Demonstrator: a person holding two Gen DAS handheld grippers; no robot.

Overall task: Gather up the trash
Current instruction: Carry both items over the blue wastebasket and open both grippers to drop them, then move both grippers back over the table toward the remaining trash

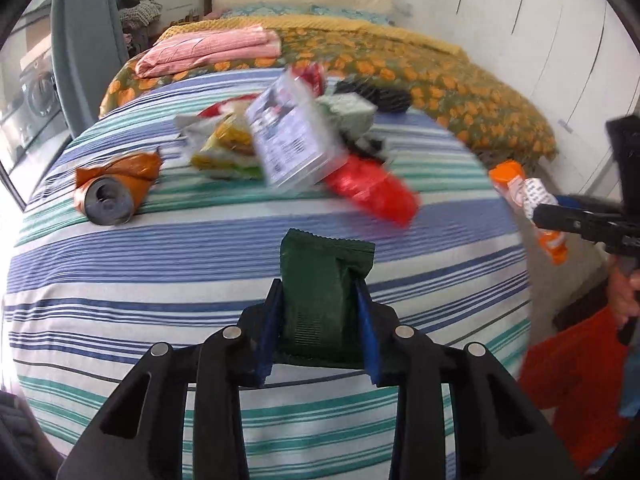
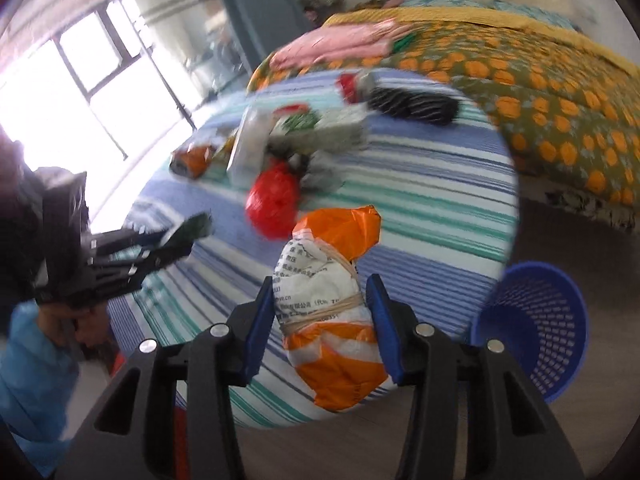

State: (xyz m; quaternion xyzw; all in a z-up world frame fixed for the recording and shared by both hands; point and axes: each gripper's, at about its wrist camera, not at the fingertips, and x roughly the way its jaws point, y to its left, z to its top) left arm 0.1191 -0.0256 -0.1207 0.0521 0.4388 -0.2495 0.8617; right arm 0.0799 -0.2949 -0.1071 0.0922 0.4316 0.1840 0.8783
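Two grippers each carry a piece of trash above a round surface under a blue, green and white striped cloth [image 1: 120, 280], whose near edge is cut off in both views. The left gripper [image 1: 320, 312] has its jaws closed partway onto a dark green packet [image 1: 326, 292], the blue pads pressing its sides; the packet's lower end is hidden behind the jaws. The right gripper [image 2: 318, 320] has its jaws closed partway onto an orange and white bundle [image 2: 332, 312] bound with rubber bands, held clear of the cloth; its printed text is too small to read.

More trash lies in a heap at the far side of the cloth. A clear plastic box [image 1: 294, 136] with a printed label tilts over a red wrapper [image 1: 372, 190], both smeared by blur. An orange wrapper [image 1: 116, 184] with a grey round end lies to the left, apart from the heap. The yellow, green and black pieces under the box are too blurred to tell apart.

A blue mesh basket [image 2: 536, 320] stands on the floor beside the cloth's edge in the right wrist view, its base cut off by the gripper. Behind, a bed [image 1: 460, 92] with an orange-flowered cover carries folded pink cloth [image 1: 212, 50]
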